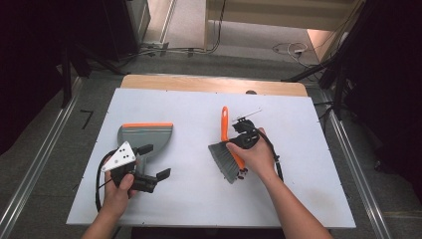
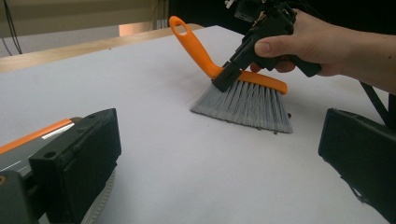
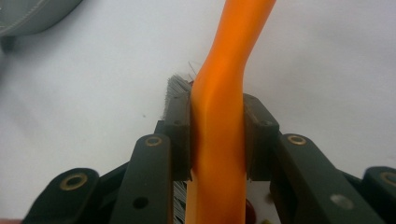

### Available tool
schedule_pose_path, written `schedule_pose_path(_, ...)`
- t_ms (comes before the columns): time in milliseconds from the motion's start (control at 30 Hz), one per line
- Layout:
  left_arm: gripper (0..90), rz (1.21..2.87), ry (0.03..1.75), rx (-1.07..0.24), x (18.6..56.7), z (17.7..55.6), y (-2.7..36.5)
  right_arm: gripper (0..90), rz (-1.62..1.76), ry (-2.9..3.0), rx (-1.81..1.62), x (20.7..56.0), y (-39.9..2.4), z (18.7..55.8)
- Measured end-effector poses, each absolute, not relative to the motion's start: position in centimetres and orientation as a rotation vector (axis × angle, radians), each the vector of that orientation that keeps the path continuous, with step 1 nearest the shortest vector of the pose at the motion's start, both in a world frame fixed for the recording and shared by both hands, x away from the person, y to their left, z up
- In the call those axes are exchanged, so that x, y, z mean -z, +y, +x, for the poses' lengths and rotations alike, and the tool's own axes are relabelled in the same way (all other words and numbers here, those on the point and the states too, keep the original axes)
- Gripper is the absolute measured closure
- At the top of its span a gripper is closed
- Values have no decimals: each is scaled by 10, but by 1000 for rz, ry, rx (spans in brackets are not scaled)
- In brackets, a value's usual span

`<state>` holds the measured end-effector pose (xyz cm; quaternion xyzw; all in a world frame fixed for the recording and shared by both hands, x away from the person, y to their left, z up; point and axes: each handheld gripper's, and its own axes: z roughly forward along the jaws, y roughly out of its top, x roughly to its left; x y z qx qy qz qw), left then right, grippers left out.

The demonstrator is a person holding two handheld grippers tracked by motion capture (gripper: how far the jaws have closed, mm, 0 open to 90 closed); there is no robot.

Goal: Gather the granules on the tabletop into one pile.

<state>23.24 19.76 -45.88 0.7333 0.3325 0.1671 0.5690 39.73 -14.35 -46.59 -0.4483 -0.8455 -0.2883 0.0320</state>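
Item: brush [image 1: 228, 149]. I read an orange handle with a loop end pointing to 12 o'clock on the board, bent where it meets an orange back, and grey bristles fanning toward 7 o'clock. In the left gripper view the bristle tips rest on the white surface, with a few dark specks just beside them.

Right gripper [image 3: 217, 140]: my jaws are clamped on the handle where it meets the brush back, pads pressing both sides. In the high view the right hand [image 1: 254, 154] sits over it, slightly right of the board's centre.

Left gripper [image 1: 149, 162]: jaws stand apart, nothing between them; it sits at 8 o'clock on the board, touching the handle of the dustpan [image 1: 145, 135], a grey pan with an orange lip facing 12 o'clock.

Room: bare white board [image 1: 199, 194] lies between brush and dustpan, and more toward 6 o'clock. The brush is well apart from every edge. A wooden strip [image 1: 214, 83] borders the far side at 12 o'clock.
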Motion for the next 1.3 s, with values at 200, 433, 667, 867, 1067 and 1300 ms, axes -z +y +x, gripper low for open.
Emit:
schedule_pose_path(200, 0, 1724, 779, -392, 459, 233, 197, 664, -1404, -2600, 884, 465, -154, 400)
schedule_pose_path(433, 0, 1726, 780, -390, 460, 233, 196, 667, -1417, -2558, 924, 464, -160, 401)
schedule_pose_path(667, 0, 1733, 779, -389, 460, 234, 195, 678, -1367, -2495, 1009, 449, -153, 392)
schedule_pose_path(867, 0, 1734, 778, -390, 460, 234, 195, 679, -1292, -2536, 1027, 431, -135, 378)
schedule_pose_path(1067, 0, 1724, 780, -390, 459, 233, 196, 680, -1204, -2576, 927, 441, -104, 363)
schedule_pose_path(1300, 0, 1727, 780, -392, 460, 233, 197, 671, -1228, -2658, 877, 461, -102, 367)
